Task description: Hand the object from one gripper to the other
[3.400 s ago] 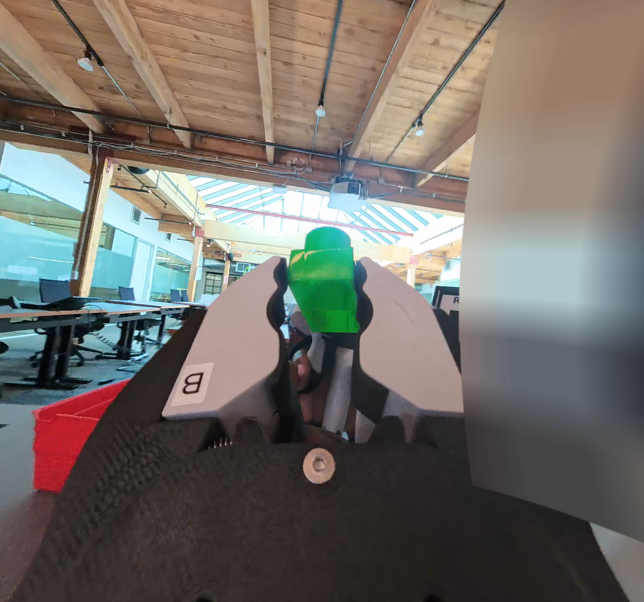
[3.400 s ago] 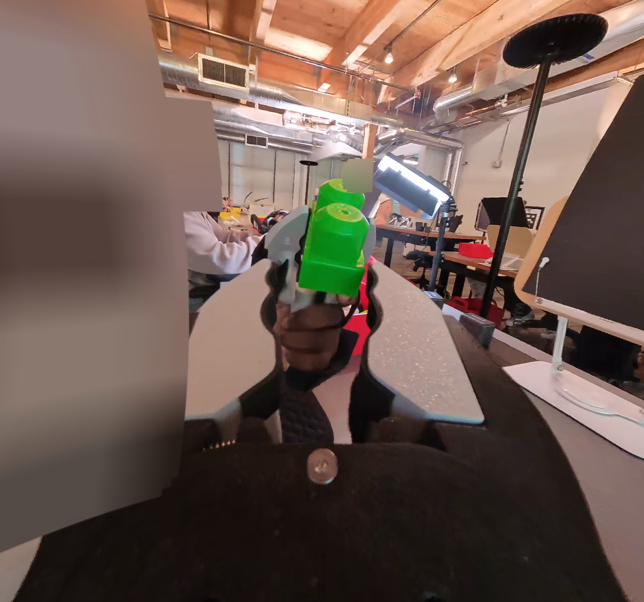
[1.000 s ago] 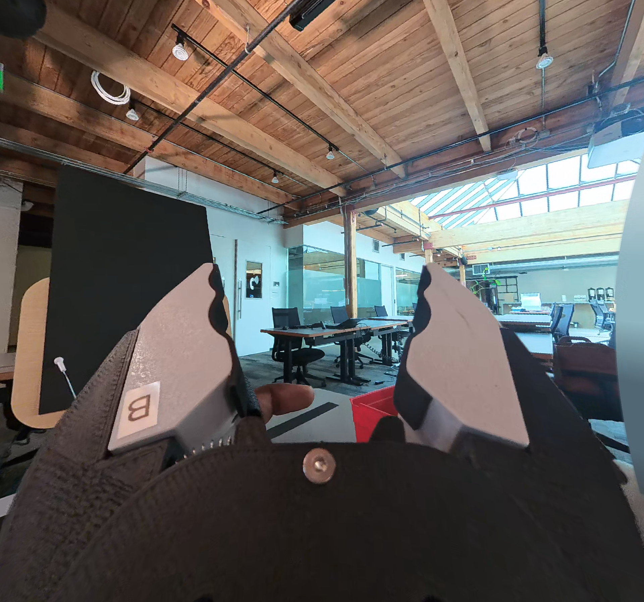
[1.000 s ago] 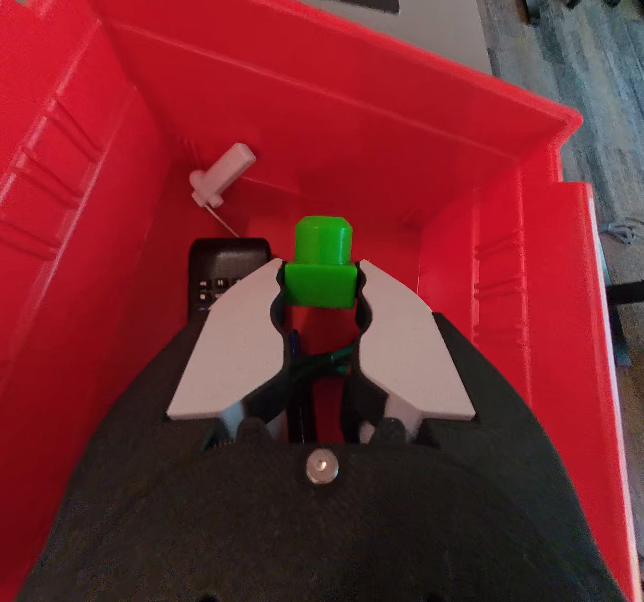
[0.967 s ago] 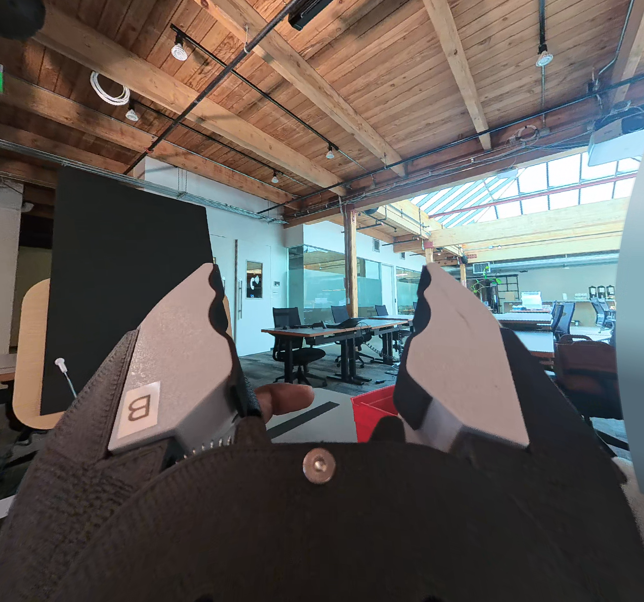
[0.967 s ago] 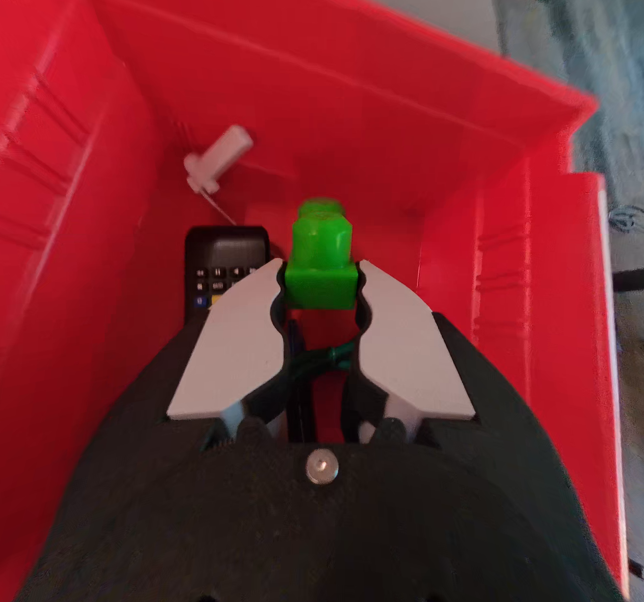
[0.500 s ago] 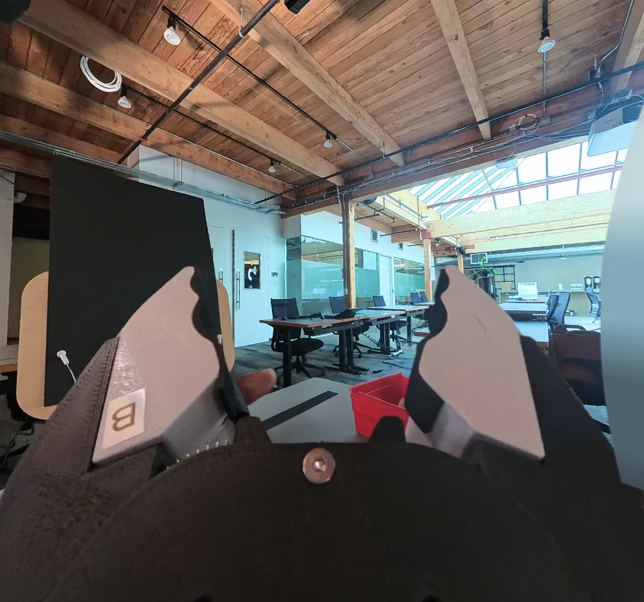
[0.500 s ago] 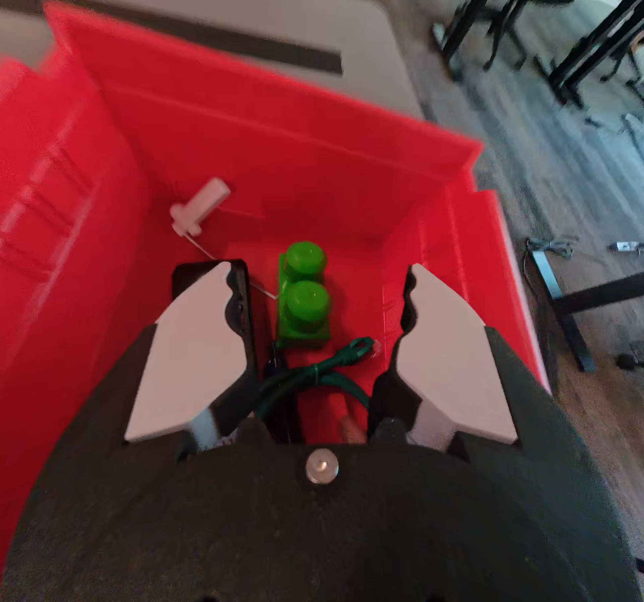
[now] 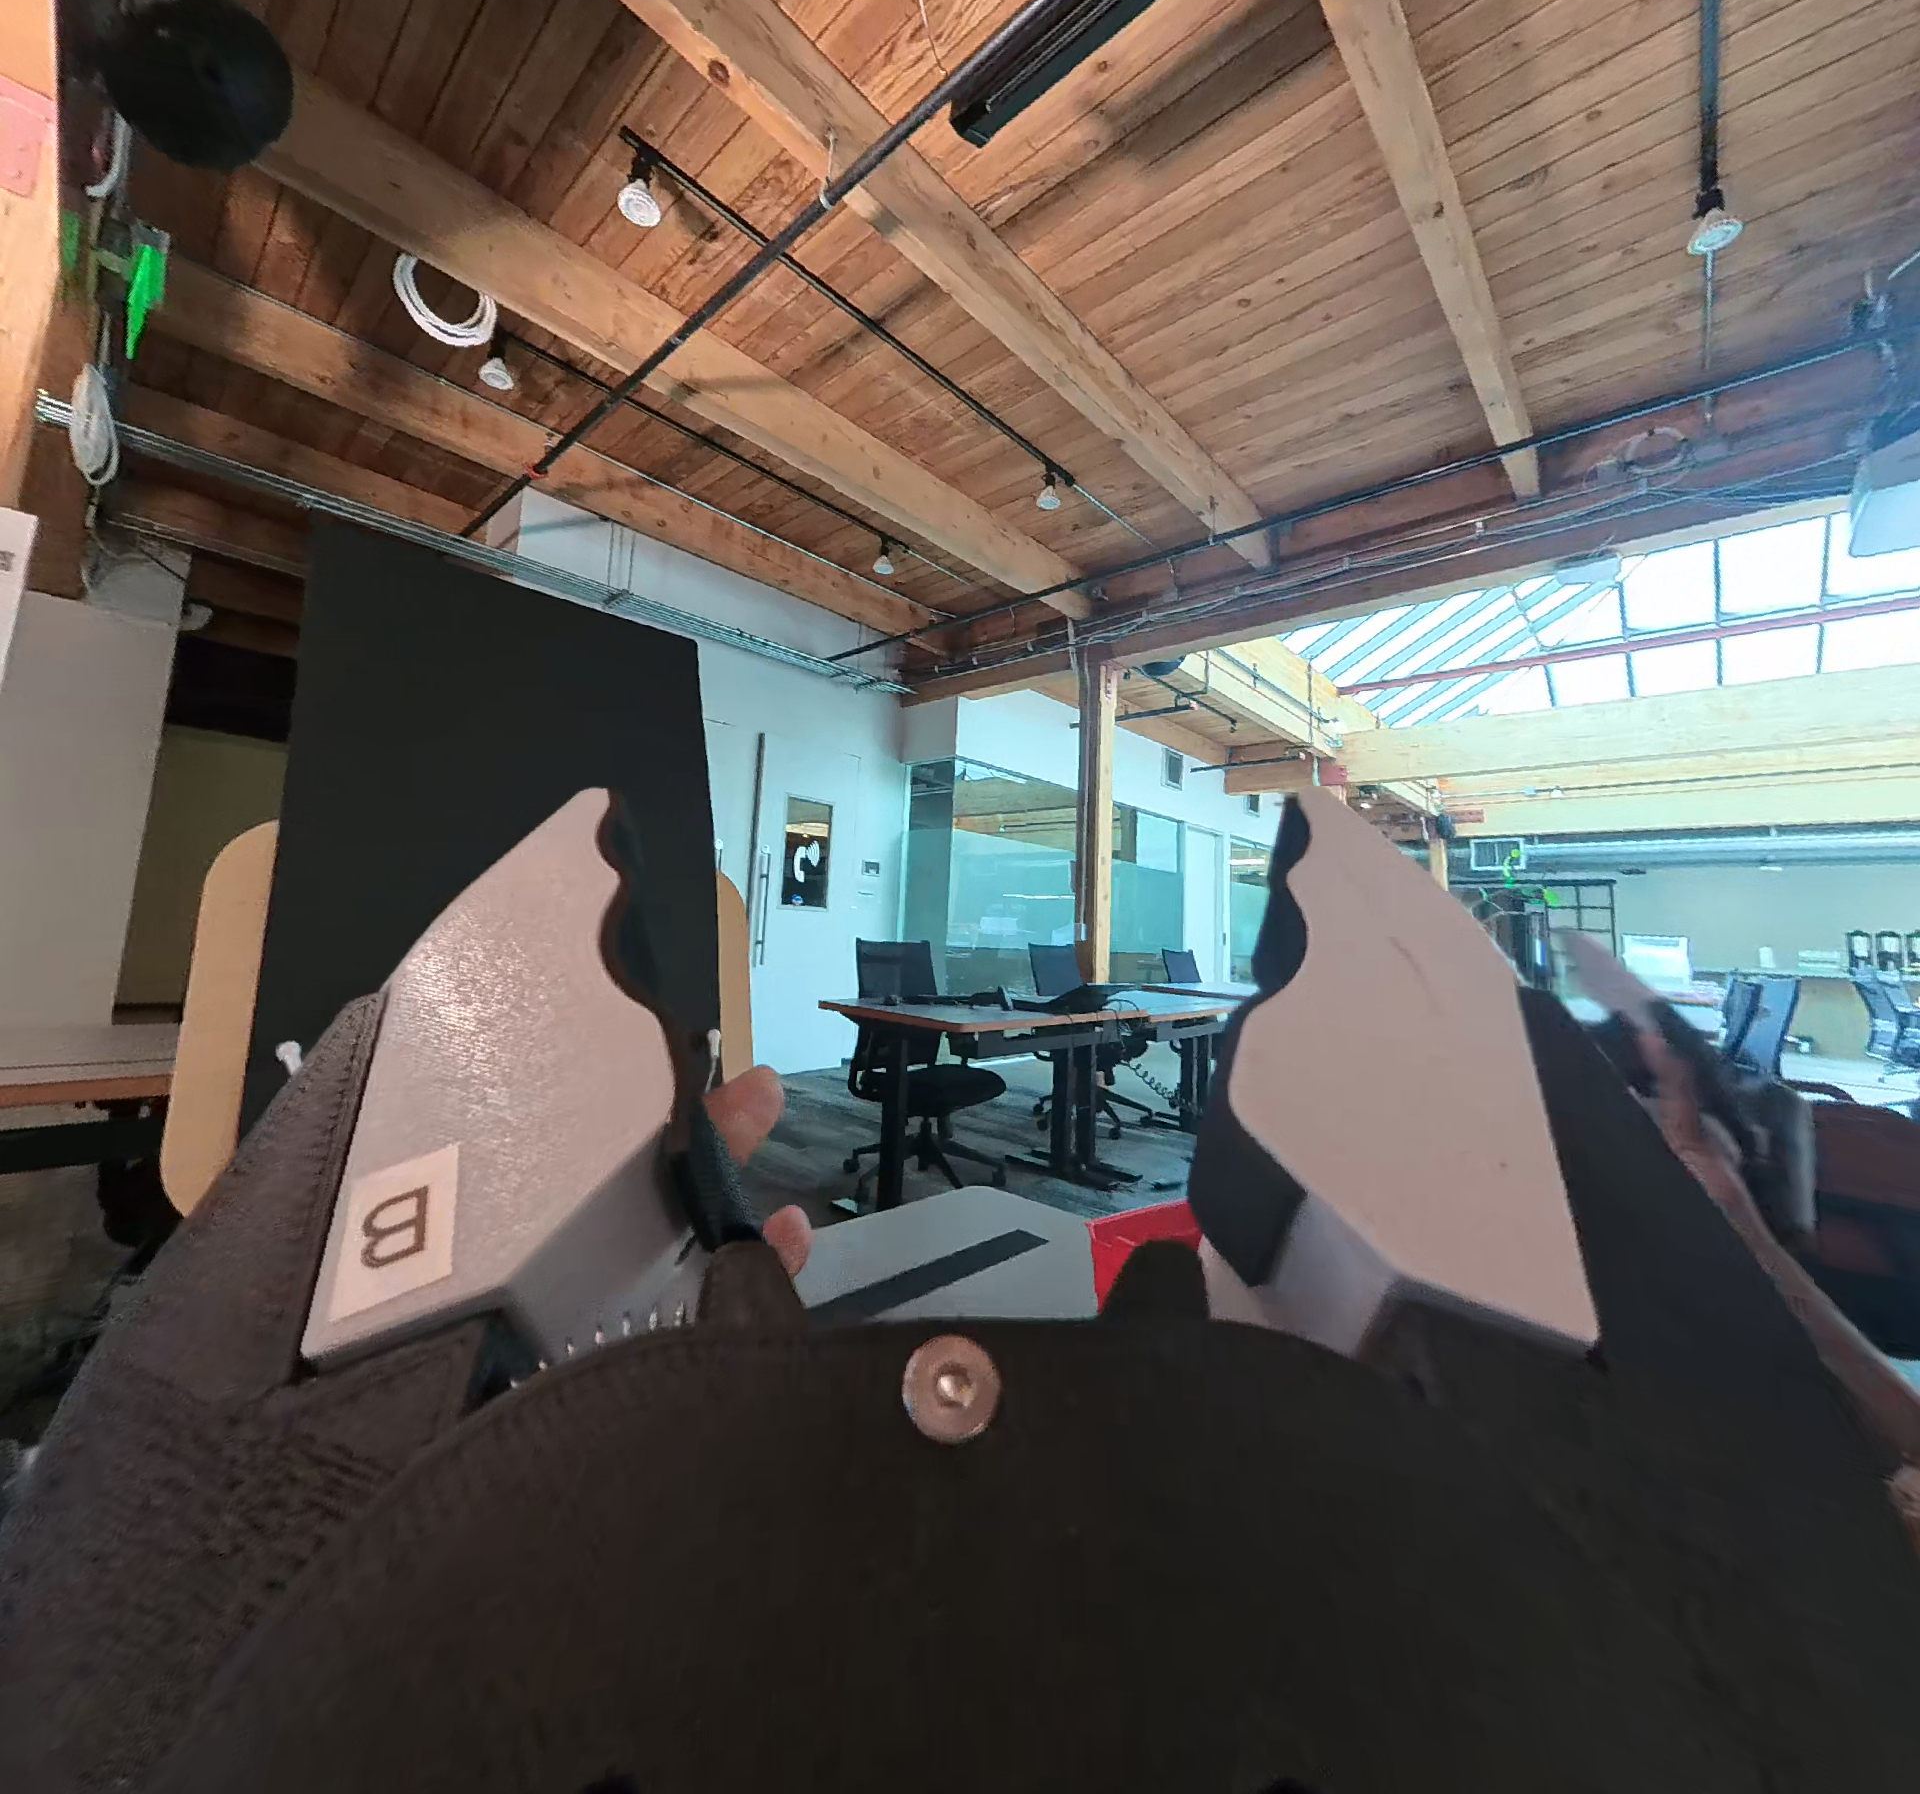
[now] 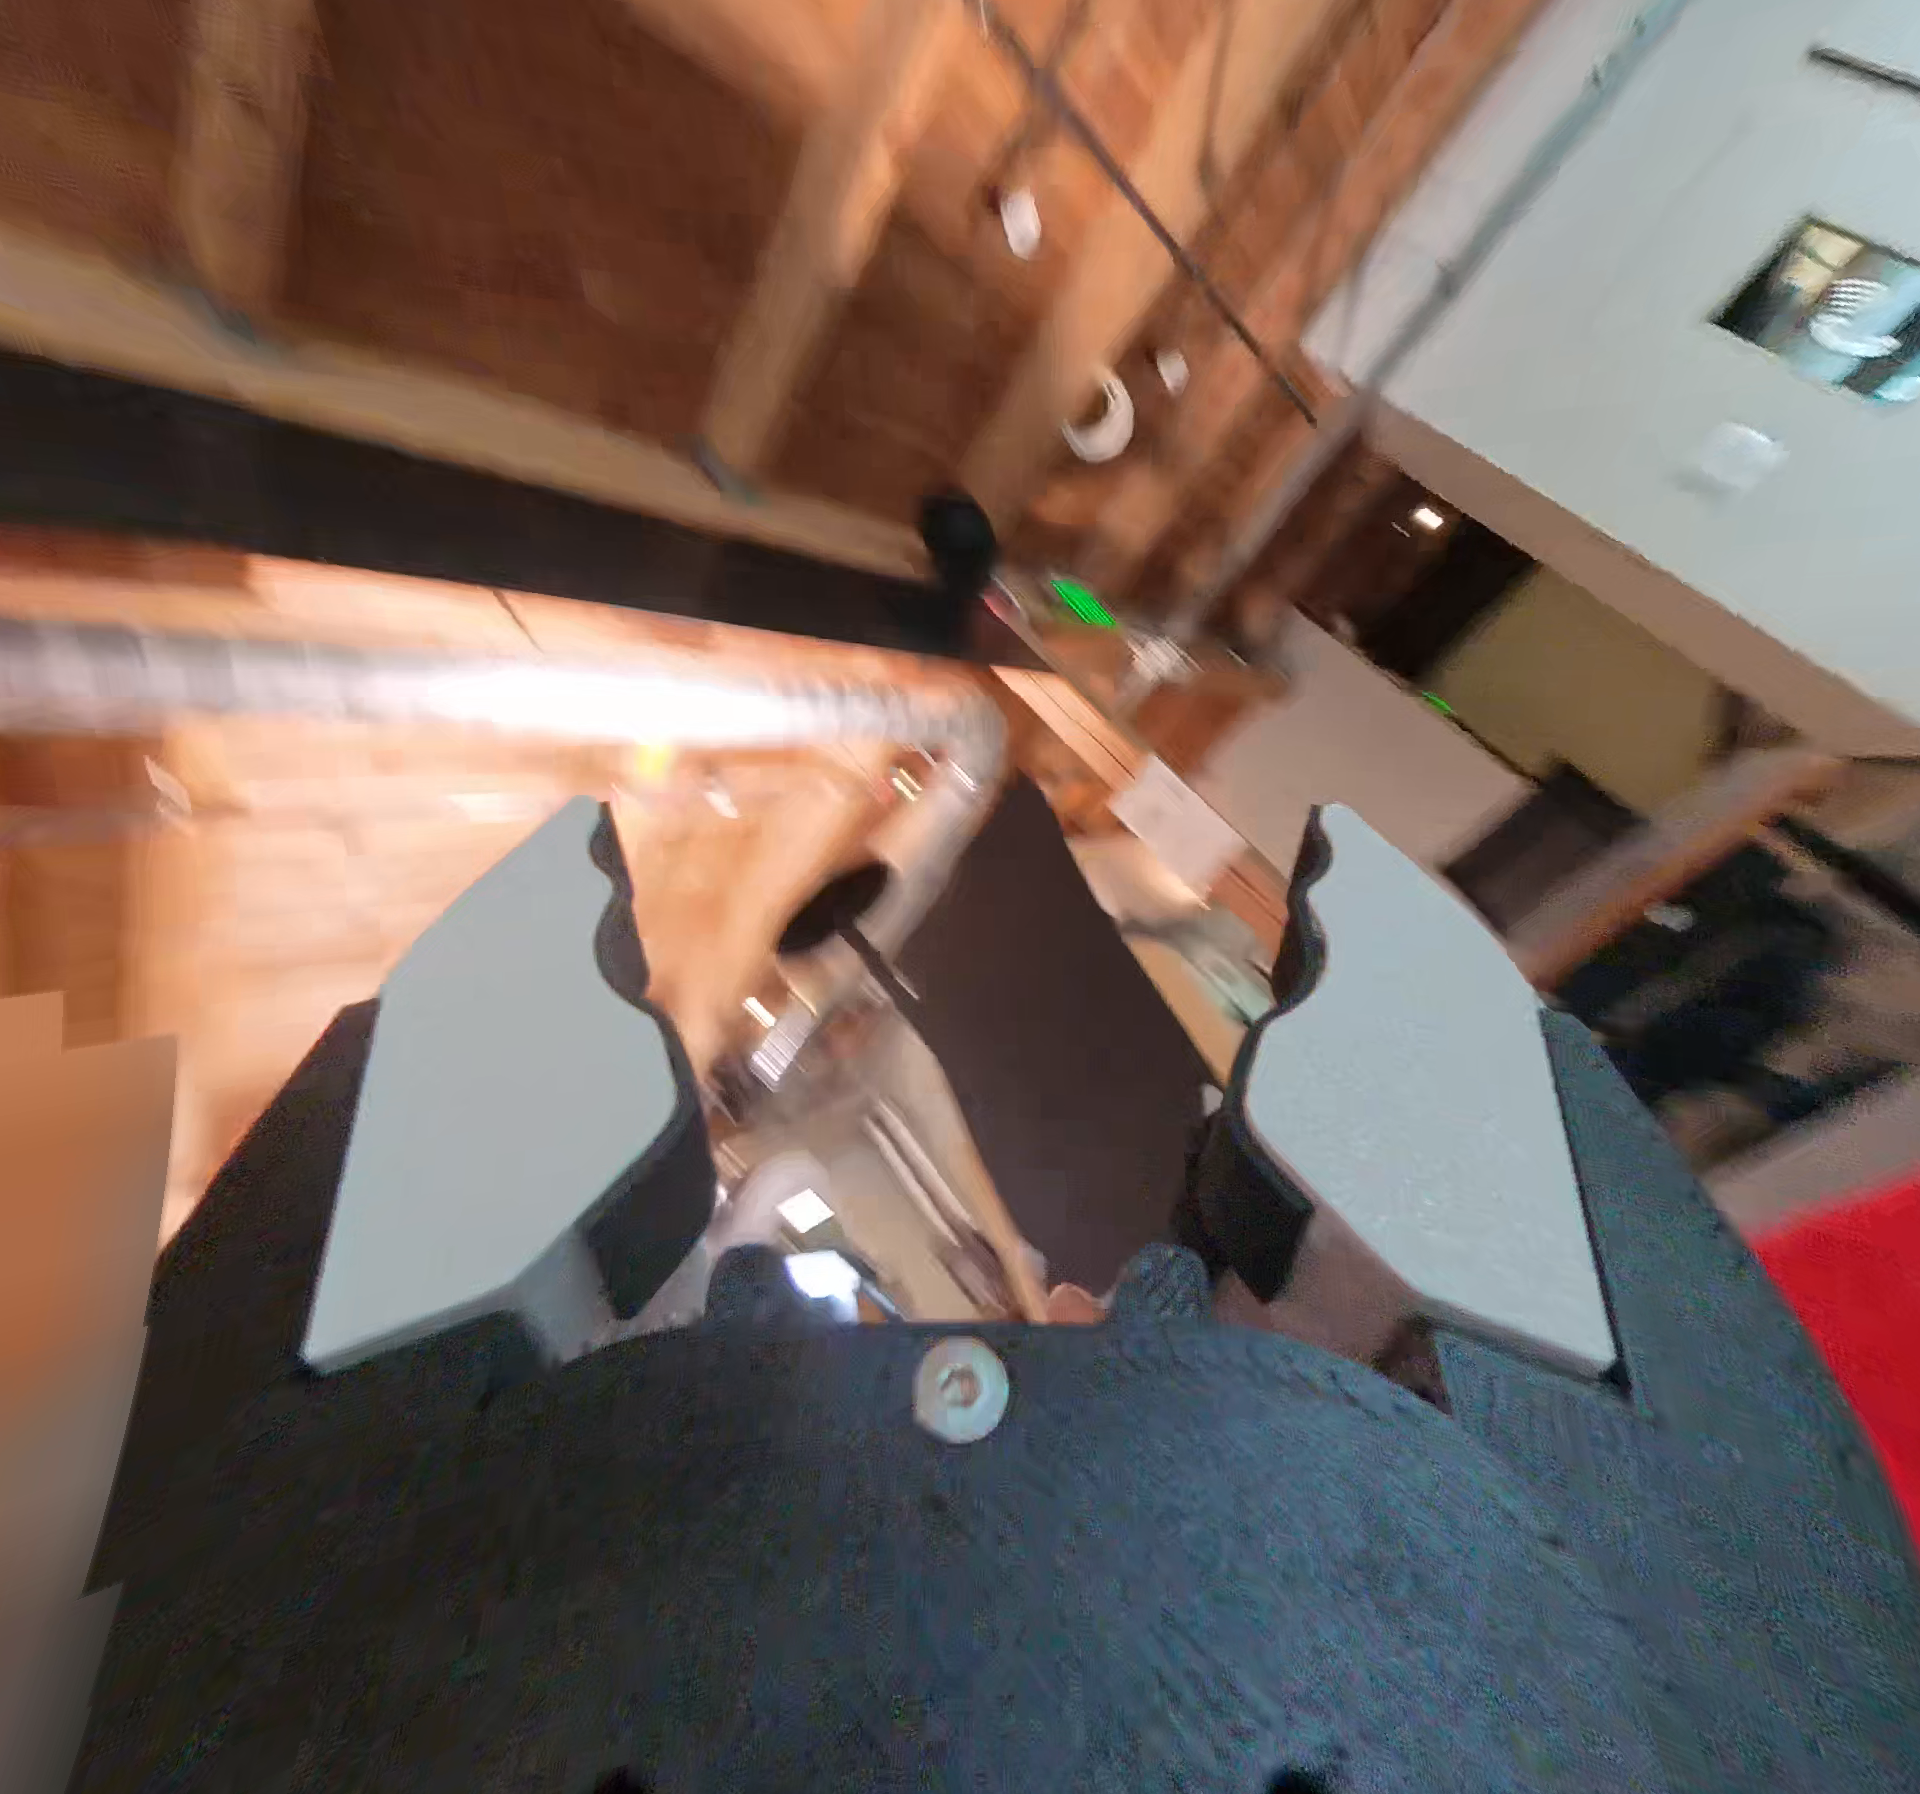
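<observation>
My left gripper (image 9: 945, 840) is open and empty, pointing up and out across the room. My right gripper (image 10: 961, 856) is also open and empty, tilted up toward the ceiling; its view is blurred by motion. The green block is not in either view now. A corner of the red bin (image 9: 1138, 1230) shows low between the left gripper's fingers, and a red patch of the bin (image 10: 1839, 1329) shows at the right edge of the right wrist view. A blurred gripper (image 9: 1704, 1100) shows at the right edge of the left wrist view.
A grey table (image 9: 935, 1245) with a black tape strip lies below the left gripper. A black panel on a wooden stand (image 9: 478, 809) stands to the left. Desks and office chairs (image 9: 925, 1048) stand farther off. A person's fingertip (image 9: 743, 1110) shows beside the left finger. The gap from one gripper's tips to the other's is roughly 50 centimeters.
The right gripper opened and left the green block in the red bin, then swung up and away from the bin. The left gripper stayed open and turned slightly.
</observation>
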Motion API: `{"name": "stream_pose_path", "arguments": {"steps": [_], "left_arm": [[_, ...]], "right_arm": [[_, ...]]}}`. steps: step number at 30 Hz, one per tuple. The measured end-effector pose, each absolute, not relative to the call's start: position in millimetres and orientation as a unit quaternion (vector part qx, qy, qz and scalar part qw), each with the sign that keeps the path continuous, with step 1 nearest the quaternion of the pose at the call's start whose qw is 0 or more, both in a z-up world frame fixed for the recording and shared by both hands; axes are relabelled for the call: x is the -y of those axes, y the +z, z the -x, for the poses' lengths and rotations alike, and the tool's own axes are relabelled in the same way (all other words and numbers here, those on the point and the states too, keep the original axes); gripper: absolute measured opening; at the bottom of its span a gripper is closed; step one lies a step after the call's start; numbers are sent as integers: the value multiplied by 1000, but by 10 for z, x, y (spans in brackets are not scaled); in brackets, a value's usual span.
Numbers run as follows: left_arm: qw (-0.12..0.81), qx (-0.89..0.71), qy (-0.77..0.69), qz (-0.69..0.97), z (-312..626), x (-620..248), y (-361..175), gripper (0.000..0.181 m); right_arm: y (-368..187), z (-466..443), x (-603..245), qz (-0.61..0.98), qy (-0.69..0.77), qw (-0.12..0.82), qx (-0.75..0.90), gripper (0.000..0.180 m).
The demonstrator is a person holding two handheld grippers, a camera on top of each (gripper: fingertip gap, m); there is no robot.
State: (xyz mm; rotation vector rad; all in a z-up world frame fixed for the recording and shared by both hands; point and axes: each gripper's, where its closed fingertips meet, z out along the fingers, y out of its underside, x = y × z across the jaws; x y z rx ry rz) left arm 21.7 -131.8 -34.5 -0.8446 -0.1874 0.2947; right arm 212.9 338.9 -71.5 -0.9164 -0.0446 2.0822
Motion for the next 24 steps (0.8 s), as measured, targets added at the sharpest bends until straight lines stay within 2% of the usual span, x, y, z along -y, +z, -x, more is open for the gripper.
{"name": "stream_pose_path", "arguments": {"steps": [6,9,14,16,17,18,24], "left_arm": [[903,93,135,396,-197,1338,-333,109],[900,93,145,400,-181,1330,-346,106],[897,94,155,402,-155,1347,-356,102],[897,94,161,401,-137,1381,-357,100],[897,94,168,398,-123,1415,-353,98],[899,97,180,387,-99,1480,-337,94],[912,155,220,309,105,2155,-281,58]], "right_arm": [[-677,-2768,-3465,284,850,419,-144,89],[-706,-2978,-3501,244,862,397,-200,81],[-719,-3086,-3478,235,851,417,-215,69],[-710,-3108,-3429,227,852,422,-208,42],[-700,-3104,-3393,226,851,431,-198,12],[-685,-3072,-3362,235,846,442,-185,0],[-401,-2782,-2862,266,809,525,1,0]]}}
